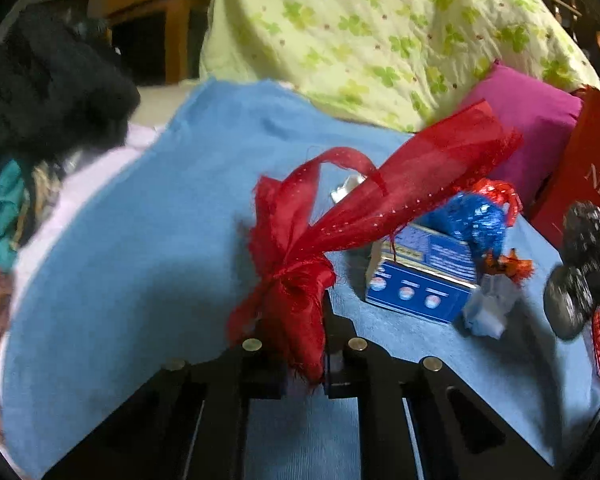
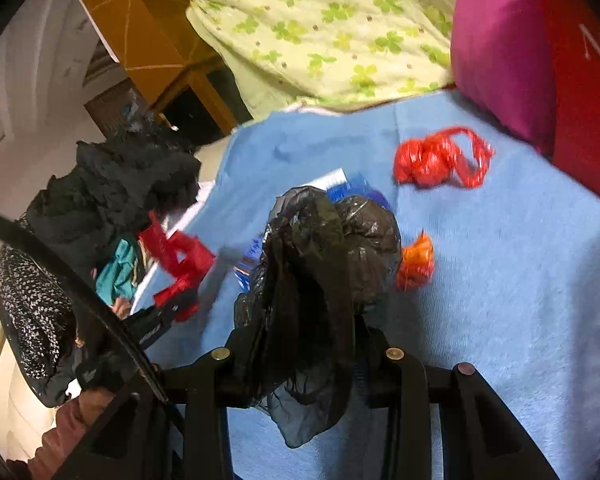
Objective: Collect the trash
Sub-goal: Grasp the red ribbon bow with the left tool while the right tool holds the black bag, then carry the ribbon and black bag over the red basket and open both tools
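My left gripper (image 1: 305,364) is shut on a red sheer ribbon (image 1: 300,280) whose long tail rises up to the right over a blue cloth (image 1: 140,240). Beyond it lie a blue printed carton (image 1: 416,276), a blue foil wrapper (image 1: 472,216) and small orange and white scraps (image 1: 496,292). My right gripper (image 2: 306,364) is shut on a crumpled black plastic bag (image 2: 324,264) held above the blue cloth (image 2: 520,300). A red wrapper bundle (image 2: 436,160) and an orange wrapper (image 2: 416,260) lie on the cloth to its right. The left gripper with the ribbon (image 2: 180,264) shows at left.
A green clover-print sheet (image 1: 360,32) and a pink pillow (image 1: 532,120) lie at the back. A red box (image 1: 580,184) stands at right. Dark clothes (image 1: 48,92) are piled at left. A wooden cabinet (image 2: 148,32) stands behind.
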Tool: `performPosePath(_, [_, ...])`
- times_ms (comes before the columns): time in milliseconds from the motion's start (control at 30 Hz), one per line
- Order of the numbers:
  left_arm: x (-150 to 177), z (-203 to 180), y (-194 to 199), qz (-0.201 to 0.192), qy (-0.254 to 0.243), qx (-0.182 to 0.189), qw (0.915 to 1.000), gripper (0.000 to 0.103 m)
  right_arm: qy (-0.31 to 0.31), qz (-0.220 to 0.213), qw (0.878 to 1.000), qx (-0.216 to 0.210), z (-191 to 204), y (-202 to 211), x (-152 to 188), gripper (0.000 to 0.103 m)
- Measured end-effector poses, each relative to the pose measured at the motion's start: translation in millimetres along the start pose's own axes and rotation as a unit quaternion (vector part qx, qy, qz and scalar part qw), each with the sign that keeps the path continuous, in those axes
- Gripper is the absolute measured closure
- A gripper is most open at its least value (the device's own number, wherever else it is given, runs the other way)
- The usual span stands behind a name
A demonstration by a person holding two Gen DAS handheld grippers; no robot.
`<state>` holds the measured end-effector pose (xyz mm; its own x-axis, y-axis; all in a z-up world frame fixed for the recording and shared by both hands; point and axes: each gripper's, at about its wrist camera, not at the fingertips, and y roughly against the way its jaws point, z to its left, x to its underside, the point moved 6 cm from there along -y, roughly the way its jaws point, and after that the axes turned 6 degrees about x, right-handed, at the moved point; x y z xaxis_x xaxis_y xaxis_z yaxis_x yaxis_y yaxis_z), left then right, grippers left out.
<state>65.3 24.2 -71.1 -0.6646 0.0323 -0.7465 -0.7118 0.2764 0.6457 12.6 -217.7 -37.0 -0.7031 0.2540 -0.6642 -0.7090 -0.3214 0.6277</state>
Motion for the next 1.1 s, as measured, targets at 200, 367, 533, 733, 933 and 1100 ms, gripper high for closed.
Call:
performPosePath(200, [0.6, -31.7, 46.6, -0.009, -0.020, -0.022, 0.9995, 0.091, 0.017, -0.050, 0.999, -0.011, 5.7, 33.9, -9.8, 0.064])
performPosePath(367, [-14.3, -67.1, 83.5, -0.037, -0.061, -0.026, 0.9971, 0.091, 0.026, -0.101, 0.995, -0.009, 5.5, 68.2, -16.3, 0.064])
performPosePath(533, [-25.4, -107.8, 105.1, -0.052, -0.097, -0.032, 0.9934, 0.091, 0.018, -0.143, 0.990, 0.006, -6.8, 103.0, -14.1, 0.064])
performPosePath(733, [-33.9, -151.8, 129.1, -0.063, -0.128, -0.029, 0.9894, 0.091, 0.011, -0.177, 0.982, 0.058, -20.7, 158.4, -3.3, 0.064])
performPosePath(933, [-34.4, -183.8, 147.7, -0.078, -0.154, -0.013, 0.9849, 0.091, 0.005, -0.197, 0.976, 0.087, -22.5, 209.0, -6.8, 0.064])
performPosePath(1100, [-36.2, -203.0, 157.2, -0.080, -0.171, -0.003, 0.9821, 0.090, 0.009, -0.212, 0.971, 0.113, -17.9, 232.6, -6.8, 0.064])
